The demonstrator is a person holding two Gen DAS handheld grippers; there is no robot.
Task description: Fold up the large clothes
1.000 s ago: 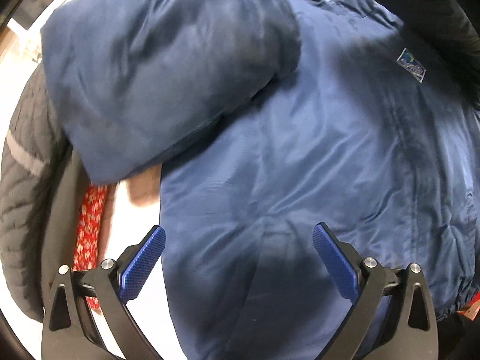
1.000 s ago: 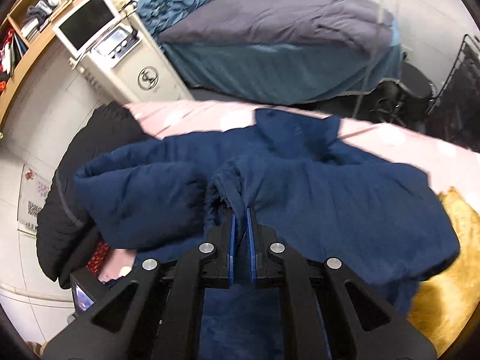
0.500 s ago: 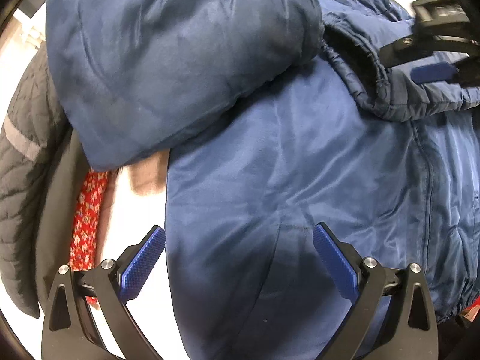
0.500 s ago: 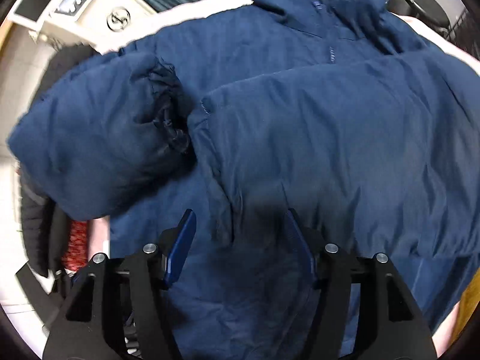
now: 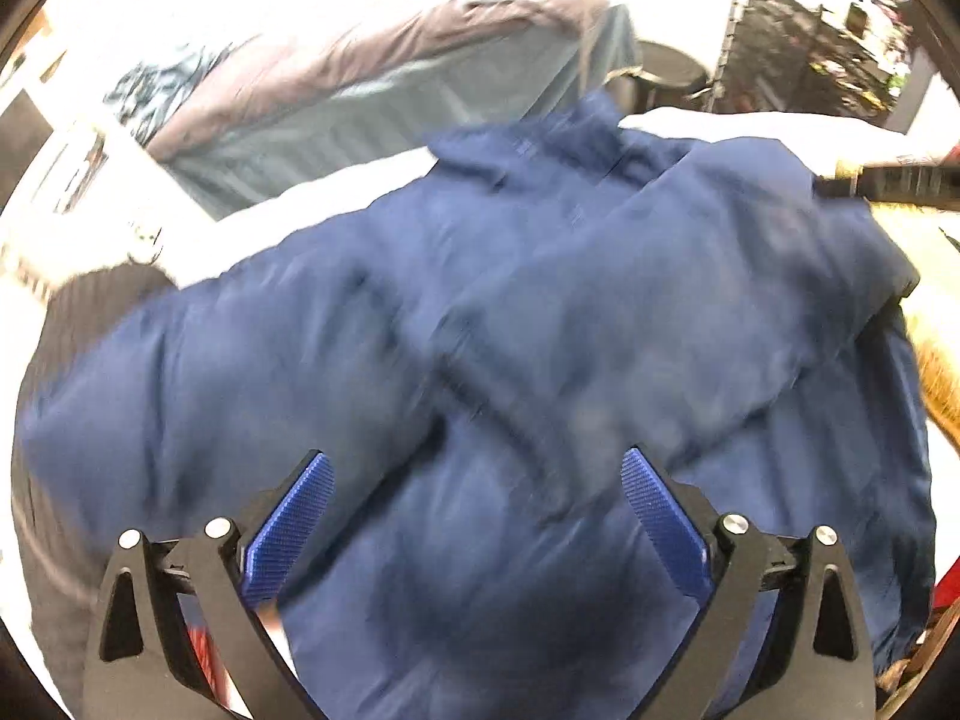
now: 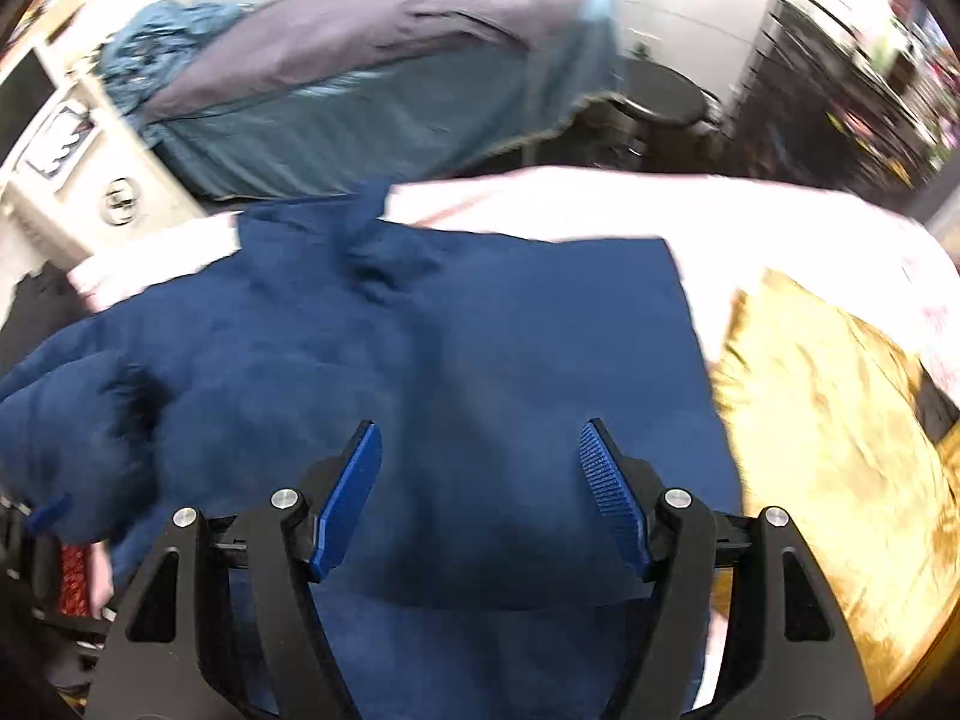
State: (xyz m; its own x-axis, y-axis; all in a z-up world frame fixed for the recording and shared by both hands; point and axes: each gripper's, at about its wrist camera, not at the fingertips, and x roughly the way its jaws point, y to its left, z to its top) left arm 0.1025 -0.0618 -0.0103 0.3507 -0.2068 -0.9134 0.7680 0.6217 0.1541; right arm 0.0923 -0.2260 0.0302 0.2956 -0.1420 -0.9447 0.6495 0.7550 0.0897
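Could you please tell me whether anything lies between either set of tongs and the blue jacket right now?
Nothing visible does. The left tongs and right tongs are both open and empty directly above the blue jacket, with only its own fabric in front of them. The gold cloth lies off to its right.

pink bed (image 6: pixel 600 204), navy jacket (image 6: pixel 480 360), gold cushion (image 6: pixel 828 420)

The jacket (image 6: pixel 480 348) lies spread on the bed (image 6: pixel 750 210) ahead of the right gripper's fingers (image 6: pixel 612 498), a cushion (image 6: pixel 840 450) just right, another bed (image 6: pixel 372 78) behind.
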